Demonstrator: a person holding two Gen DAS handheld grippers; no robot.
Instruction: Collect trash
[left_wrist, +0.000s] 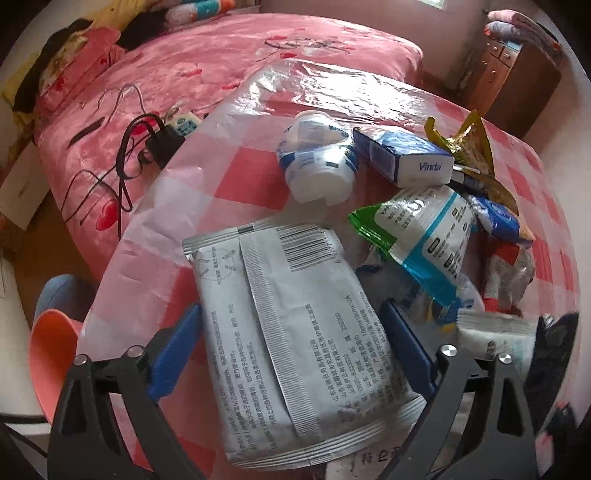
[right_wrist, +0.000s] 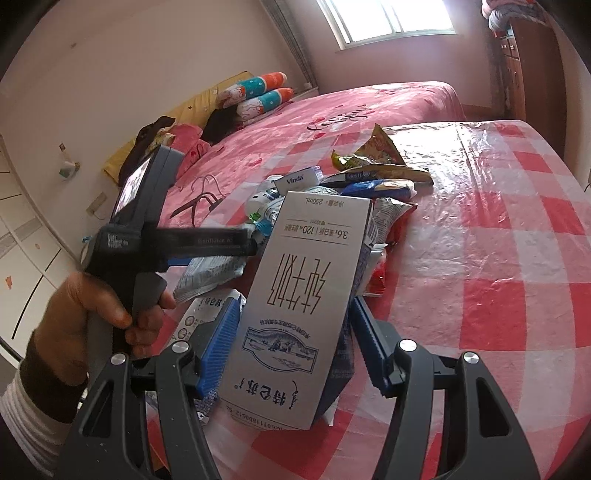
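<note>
A pile of trash lies on a table with a red-and-white checked plastic cover. My left gripper is open, its blue fingers on either side of a flat grey wipes packet without pressing it. Behind it lie a white cup-shaped pot, a Vinda tissue pack, a green-and-blue wrapper and a gold snack bag. My right gripper is open around a grey milk carton; the left finger touches it, the right stands apart. The left gripper's handle shows in the right wrist view.
A bed with a pink cover lies beyond the table, with black cables and a charger on it. A wooden cabinet stands at the far right. An orange stool is at the table's left edge.
</note>
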